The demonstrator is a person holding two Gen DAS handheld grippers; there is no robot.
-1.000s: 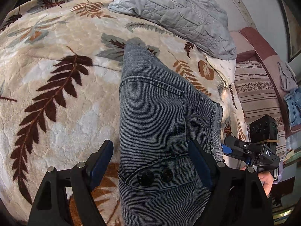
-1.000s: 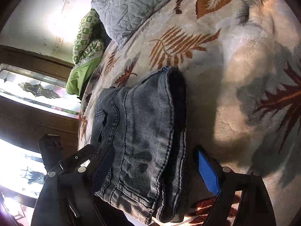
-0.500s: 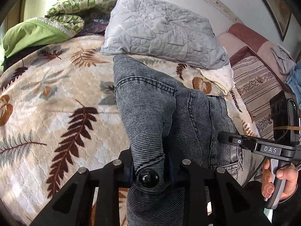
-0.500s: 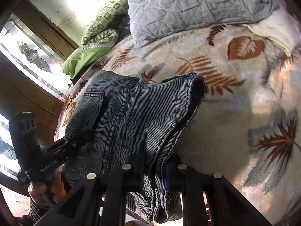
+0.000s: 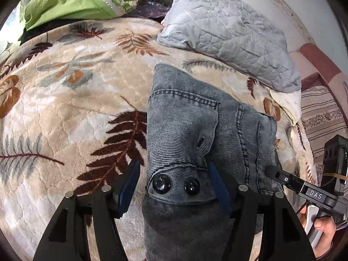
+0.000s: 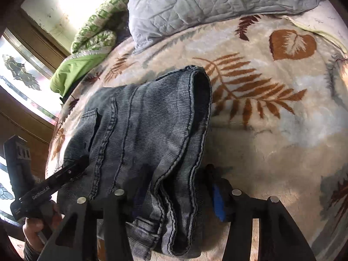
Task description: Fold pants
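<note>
Behind folded pants: grey pillow; both hand-held grippers parted, straddling denim, ungripped

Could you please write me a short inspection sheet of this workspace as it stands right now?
Surface: bed covered by a beige leaf-print blanket, soft and slightly rumpled.
Job's things: grey jeans folded into a thick bundle, waistband with two black buttons toward the left camera, stacked hems toward the right one.
Clutter: grey quilted pillow, green bedding at the head of the bed.
Grippers: left gripper open, fingers either side of the waistband; right gripper open, straddling the hem end.
Cables: nothing seen.
Surroundings: striped pink cloth beyond the bed's edge, patterned window, plain wall.
</note>
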